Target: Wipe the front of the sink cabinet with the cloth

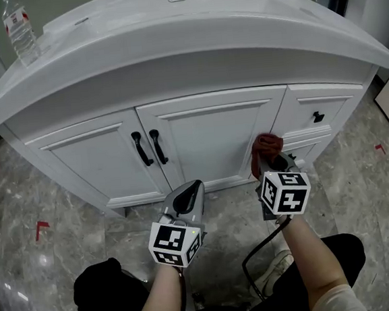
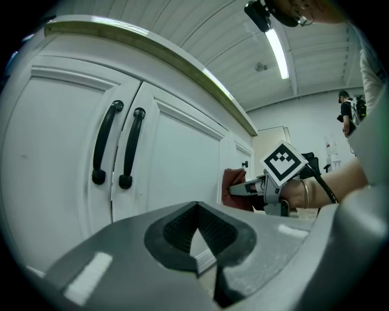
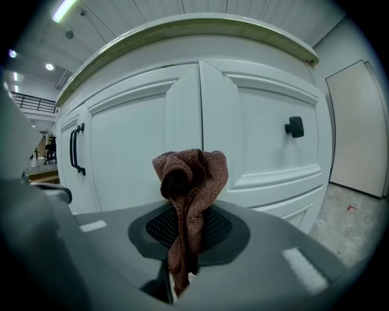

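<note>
Between the clenched jaws of the right gripper (image 3: pixel 182 234), holds the cloth (image 3: pixel 193 176), a reddish-brown knit rag, pinched through its gathered middle: leaves a rounded wad poking out beyond the tips and a thin tail trailing back under them. Points straight at the white front of the sink cabinet (image 1: pixel 87 161), with the wad ahead of the tips close to the seam where the right-hand door (image 3: pixel 130 158) meets the drawer stack (image 3: pixel 261 152); cannot say from any view whether touching or just short. Shows a black knob (image 3: pixel 295 126) up and to the right of the tips, and the black door handles (image 3: pixel 76 149) well off to their left. Left of that gripper and further back from the cabinet, carries nothing in the left gripper (image 2: pixel 196 212), jaws pressed together, clear of the doors. Looks soft, light and limp: likely to squash flat under pressure and slide over the paint without scratching, yet also to fold over or creep back through the jaws on a long stroke. Seems best held as now, tight and close behind the wad, so that fabric and not a hard jaw tip meets the panel. Cannot judge how much of the front is already wiped.
</note>
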Demonstrator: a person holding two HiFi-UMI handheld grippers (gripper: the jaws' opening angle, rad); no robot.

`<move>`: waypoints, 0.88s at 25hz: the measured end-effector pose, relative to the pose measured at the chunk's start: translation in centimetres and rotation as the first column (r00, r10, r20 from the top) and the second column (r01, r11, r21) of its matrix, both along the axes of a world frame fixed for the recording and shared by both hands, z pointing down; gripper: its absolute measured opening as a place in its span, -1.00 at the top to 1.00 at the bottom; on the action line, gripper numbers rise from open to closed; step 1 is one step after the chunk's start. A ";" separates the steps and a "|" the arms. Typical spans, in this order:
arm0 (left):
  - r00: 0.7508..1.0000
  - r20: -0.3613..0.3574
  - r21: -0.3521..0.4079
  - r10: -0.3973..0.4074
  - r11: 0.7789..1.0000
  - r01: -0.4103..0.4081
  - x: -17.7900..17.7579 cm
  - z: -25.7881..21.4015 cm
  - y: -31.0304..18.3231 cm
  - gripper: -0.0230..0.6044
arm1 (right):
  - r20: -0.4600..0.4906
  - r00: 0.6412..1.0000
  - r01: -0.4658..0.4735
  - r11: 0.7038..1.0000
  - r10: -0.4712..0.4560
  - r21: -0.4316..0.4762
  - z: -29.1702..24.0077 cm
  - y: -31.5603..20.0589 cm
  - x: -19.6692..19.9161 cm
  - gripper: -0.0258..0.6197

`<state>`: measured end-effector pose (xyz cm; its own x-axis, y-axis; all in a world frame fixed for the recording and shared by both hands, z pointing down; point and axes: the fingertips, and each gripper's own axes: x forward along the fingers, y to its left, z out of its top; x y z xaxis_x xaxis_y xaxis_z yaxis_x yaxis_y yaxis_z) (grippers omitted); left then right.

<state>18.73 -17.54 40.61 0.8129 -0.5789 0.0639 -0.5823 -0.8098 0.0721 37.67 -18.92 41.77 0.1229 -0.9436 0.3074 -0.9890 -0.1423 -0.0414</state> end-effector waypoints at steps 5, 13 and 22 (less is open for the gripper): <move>1.000 0.029 0.003 -0.003 1.000 0.003 -0.4 0.9 0.1 0.93 | -0.005 0.999 0.048 0.999 -0.048 0.001 0.1 0.0 -2.3 0.66; 0.992 0.069 -0.010 -0.106 0.994 0.107 -6.3 2.7 -0.8 0.93 | 0.004 0.962 0.273 0.962 -0.273 -0.022 3.2 -1.9 -13.9 0.66; 0.972 0.090 -0.014 -0.219 0.975 0.221 -12.8 4.7 -1.6 0.93 | 0.061 0.917 0.397 0.916 -0.393 -0.065 7.7 -4.3 -23.0 0.66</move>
